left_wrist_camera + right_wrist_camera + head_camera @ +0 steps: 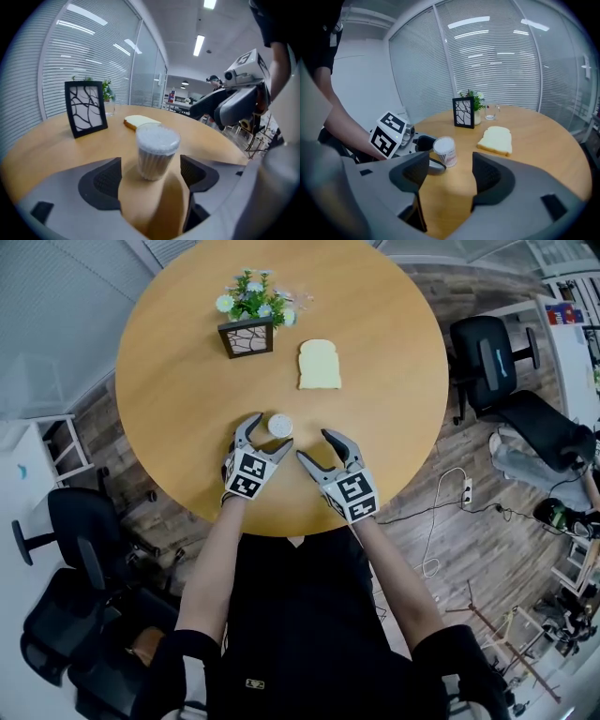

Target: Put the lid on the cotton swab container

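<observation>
Nearest the person, at the near edge of the bench (169, 409), both tools point away across the top and down at a slant. The right tool (315, 446) stands wide open with nothing between its jaws. Only bare wood shows in its gap, and it sits back from the work, probably so as not to knock anything.

Just left of it, the left tool (151, 174) is open too. Its jaws stand either side of the container (157, 152) with clear gaps on both sides, so neither pad touches it (it brackets rather than grips).

The container stands upright on the bench, a little in from the near edge, packed with white swabs. The clear lid (158, 136) appears to sit level on its top, so the task looks done, or nearly so. Whether the lid is pressed fully home I cannot tell.

Farther in, towards the middle, a slice of bread (319, 364) lies flat, well apart from the container. Beyond it, towards the far edge, stand a black-framed plant pot (247, 334) and a small glass (490, 111) beside it, neither part of the job.
</observation>
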Motion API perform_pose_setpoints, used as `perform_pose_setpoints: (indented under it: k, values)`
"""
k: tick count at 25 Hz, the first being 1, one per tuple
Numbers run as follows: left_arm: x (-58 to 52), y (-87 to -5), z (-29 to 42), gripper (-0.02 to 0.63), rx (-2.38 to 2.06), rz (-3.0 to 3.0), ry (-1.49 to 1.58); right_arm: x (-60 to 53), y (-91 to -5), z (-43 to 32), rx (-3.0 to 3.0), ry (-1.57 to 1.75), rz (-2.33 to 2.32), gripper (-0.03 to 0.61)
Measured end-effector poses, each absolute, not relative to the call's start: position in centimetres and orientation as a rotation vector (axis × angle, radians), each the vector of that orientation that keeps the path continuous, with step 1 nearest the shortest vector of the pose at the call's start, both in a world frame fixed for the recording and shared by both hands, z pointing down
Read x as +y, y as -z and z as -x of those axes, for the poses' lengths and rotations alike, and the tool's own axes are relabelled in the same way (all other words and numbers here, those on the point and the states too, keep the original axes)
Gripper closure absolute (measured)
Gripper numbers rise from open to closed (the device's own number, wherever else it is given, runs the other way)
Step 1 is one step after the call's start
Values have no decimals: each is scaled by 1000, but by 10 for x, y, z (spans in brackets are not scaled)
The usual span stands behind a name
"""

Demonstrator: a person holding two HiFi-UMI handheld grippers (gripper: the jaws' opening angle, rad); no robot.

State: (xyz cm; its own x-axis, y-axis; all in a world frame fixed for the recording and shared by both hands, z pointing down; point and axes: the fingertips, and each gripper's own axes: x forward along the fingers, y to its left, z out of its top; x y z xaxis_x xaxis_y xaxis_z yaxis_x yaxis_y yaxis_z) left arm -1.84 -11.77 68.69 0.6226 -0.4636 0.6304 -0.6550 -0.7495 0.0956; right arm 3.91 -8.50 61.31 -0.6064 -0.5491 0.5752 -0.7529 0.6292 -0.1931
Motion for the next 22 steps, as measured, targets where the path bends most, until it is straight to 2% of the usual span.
perform_pose_setpoints:
  k: [6, 10, 12, 16, 17, 19, 22]
  values:
    - [-88, -673, 63, 235, -957, -2485, -939, -69, -612, -56, -2361, -566, -1059, 320]
    - [-67, -647, 75, 241, -958, -2505, -924, -58, -598, -56, -2377, -512, -1034, 519]
    - [-55, -630, 75, 302, -970, -2525, -856, -52, -590, -54, -2393, -508, -1038, 552]
    - [-41, -589, 78, 538, -990, -2573, -693, -44, -580, -46, -2430, -528, -1047, 563]
    - [-38, -580, 79, 570, -996, -2579, -659, -42, -577, -43, -2436, -520, -1046, 563]
    - [-30, -567, 83, 598, -1004, -2578, -599, -39, -569, -38, -2444, -497, -1044, 563]
    - [-24, -554, 87, 606, -1007, -2564, -530, -33, -560, -36, -2439, -443, -1032, 565]
